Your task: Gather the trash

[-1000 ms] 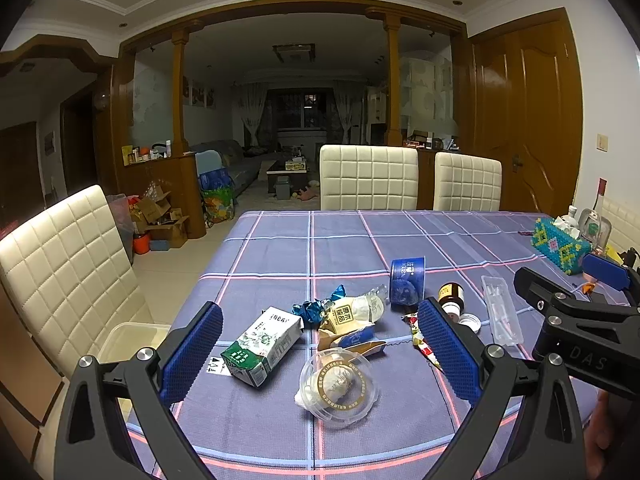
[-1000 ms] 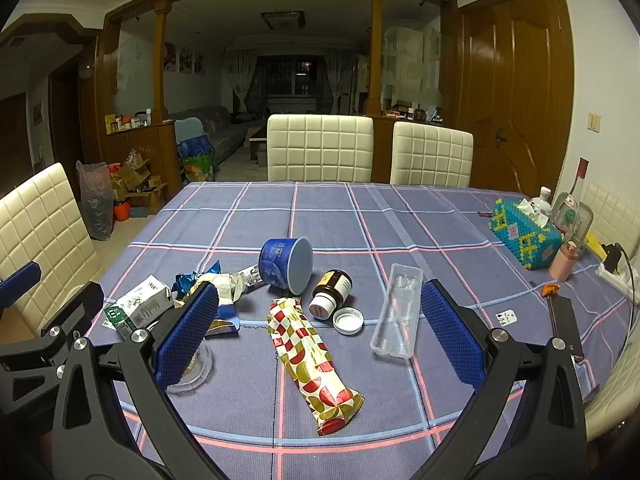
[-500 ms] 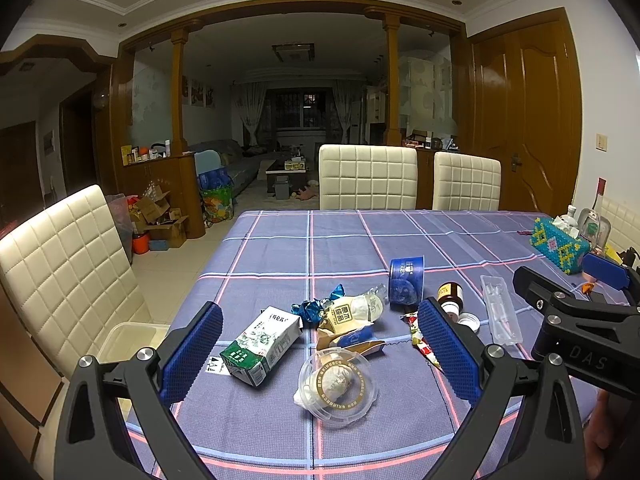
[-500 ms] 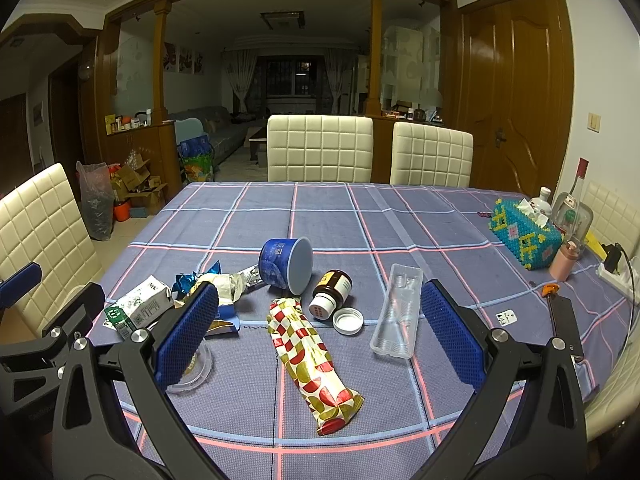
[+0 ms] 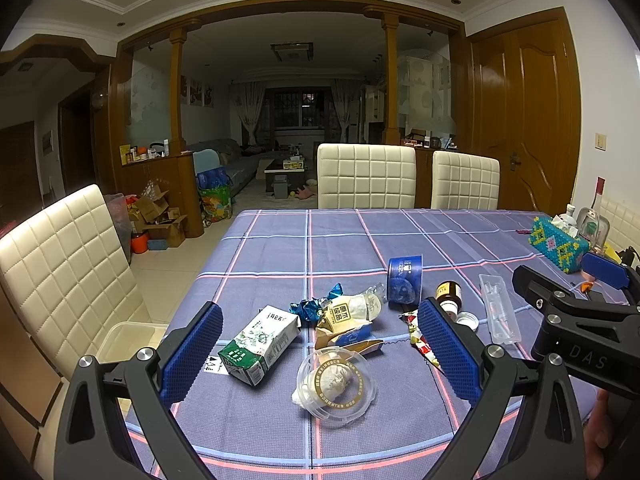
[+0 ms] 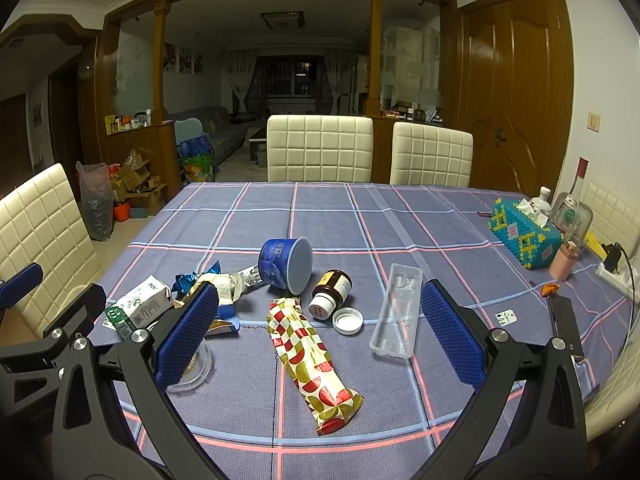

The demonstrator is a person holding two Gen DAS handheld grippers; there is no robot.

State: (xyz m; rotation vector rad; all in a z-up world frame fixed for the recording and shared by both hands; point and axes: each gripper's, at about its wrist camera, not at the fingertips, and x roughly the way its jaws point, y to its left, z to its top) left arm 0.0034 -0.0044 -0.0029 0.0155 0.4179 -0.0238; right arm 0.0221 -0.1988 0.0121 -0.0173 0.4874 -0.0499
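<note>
While nothing is yet picked up, the trash lies in a loose cluster on the table (image 6: 400, 216), and the blue cup (image 6: 286, 266) on its side near the middle serves as the mark for the rest. The biggest piece, the checked wrapper (image 6: 310, 354), stretches from just in front of the cup toward the near edge; it looks soft, light and crinkly, so a pinch across its middle should hold it. The carton (image 5: 260, 344), left of the cup and nearer the edge, looks stiff enough to take across its narrow sides. The clear tray (image 6: 396, 316), right of the cup, is thin plastic — likely to flex and slip, best gripped across its width. The round clear lid (image 5: 334, 384) lies in front and left of the cup; it is flat and will be awkward to lift except by its rim. The cup itself is rigid, and its wall offers a hold. The brown bottle (image 6: 332, 294) lies just right of the cup — probably the heaviest piece, and apt to roll — with its white cap (image 6: 347, 320) loose beside it. Crumpled foil scraps (image 5: 316, 306) sit just left of the cup.

The left gripper (image 5: 318, 354) hovers over the lid, jaws spread wide and empty. The right gripper (image 6: 318, 334) hangs level above the wrapper, likewise wide apart, holding nothing.
</note>
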